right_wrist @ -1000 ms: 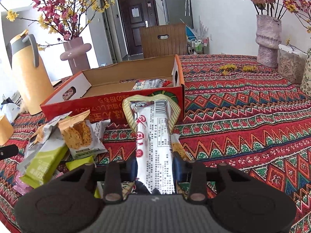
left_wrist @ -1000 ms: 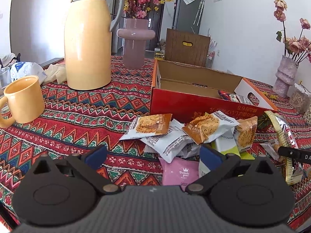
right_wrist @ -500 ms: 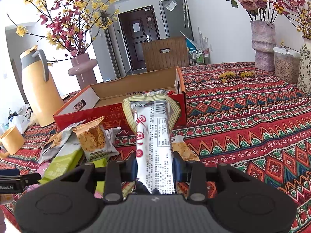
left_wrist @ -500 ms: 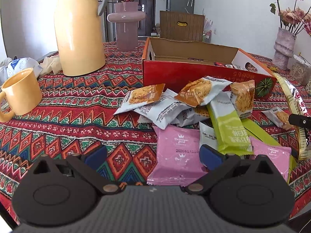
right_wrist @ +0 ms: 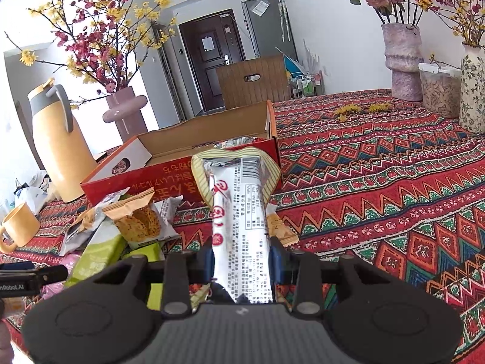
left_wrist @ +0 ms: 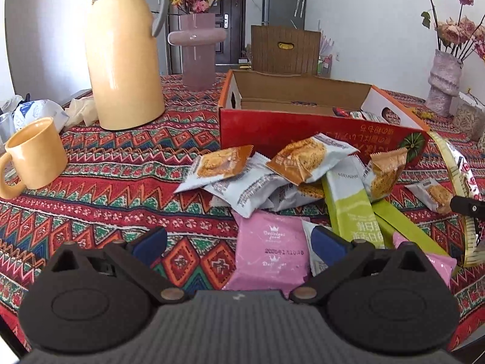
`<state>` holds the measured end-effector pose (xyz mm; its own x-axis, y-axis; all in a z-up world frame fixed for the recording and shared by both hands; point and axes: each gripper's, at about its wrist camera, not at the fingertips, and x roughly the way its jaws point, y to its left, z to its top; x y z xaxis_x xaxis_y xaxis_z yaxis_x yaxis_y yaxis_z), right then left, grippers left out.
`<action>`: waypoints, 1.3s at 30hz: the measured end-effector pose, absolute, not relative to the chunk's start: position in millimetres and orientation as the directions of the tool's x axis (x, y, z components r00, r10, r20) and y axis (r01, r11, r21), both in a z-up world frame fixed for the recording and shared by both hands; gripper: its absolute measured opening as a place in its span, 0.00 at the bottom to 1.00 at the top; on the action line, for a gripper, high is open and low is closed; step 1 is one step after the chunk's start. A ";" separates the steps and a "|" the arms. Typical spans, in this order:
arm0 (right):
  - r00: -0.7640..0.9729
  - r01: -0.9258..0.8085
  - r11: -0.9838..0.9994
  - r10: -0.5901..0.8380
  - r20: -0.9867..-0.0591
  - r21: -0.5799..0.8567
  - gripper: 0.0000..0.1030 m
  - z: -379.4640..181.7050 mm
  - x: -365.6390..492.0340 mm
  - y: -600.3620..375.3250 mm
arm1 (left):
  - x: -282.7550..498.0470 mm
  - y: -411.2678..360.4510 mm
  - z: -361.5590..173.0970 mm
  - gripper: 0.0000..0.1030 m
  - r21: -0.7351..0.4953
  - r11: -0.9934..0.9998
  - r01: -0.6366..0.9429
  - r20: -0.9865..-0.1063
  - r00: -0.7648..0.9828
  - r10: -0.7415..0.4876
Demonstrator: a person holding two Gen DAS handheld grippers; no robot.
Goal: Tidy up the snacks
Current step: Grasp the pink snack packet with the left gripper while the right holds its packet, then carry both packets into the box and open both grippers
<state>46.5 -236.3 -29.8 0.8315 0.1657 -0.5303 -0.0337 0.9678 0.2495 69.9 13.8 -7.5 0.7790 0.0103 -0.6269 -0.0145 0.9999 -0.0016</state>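
Observation:
A pile of snack packets lies in front of an open red cardboard box (left_wrist: 303,127) with a few packets inside. My left gripper (left_wrist: 239,242) is open and empty, low over a pink packet (left_wrist: 269,254); green packets (left_wrist: 354,212) and cookie packets (left_wrist: 303,157) lie just beyond. My right gripper (right_wrist: 241,257) is shut on a long silver snack bar (right_wrist: 239,212) with a cream wrapper edge, held above the table, pointing at the red box (right_wrist: 182,176). The bar also shows at the right edge of the left wrist view (left_wrist: 463,188).
A yellow thermos (left_wrist: 124,60) and a pink vase (left_wrist: 197,51) stand behind the pile to the left. A yellow mug (left_wrist: 36,154) sits at the left. Vases with dried flowers (right_wrist: 403,57) and a clear container (right_wrist: 439,88) stand at the far right. A patterned cloth (right_wrist: 379,182) covers the table.
My left gripper has pulled back and up from the pile, still open. My right gripper has lifted the snack bar higher.

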 end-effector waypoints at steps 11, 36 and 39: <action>0.827 -0.035 0.966 0.173 -0.535 0.258 0.34 -33.3 49.5 -237.0 | 83.0 4.4 -21.1 1.00 0.025 1.000 -0.007 -0.669 0.743 0.022; 0.832 -0.052 0.966 0.183 -0.523 0.255 0.34 -29.5 43.7 -234.4 | 71.5 -10.1 -16.1 0.60 0.018 0.998 0.065 -0.641 0.767 -0.038; 0.838 -0.052 0.968 0.177 -0.516 0.247 0.34 -25.8 42.1 -234.4 | 67.0 -7.7 -9.3 0.60 0.017 0.998 0.060 -0.625 0.780 -0.036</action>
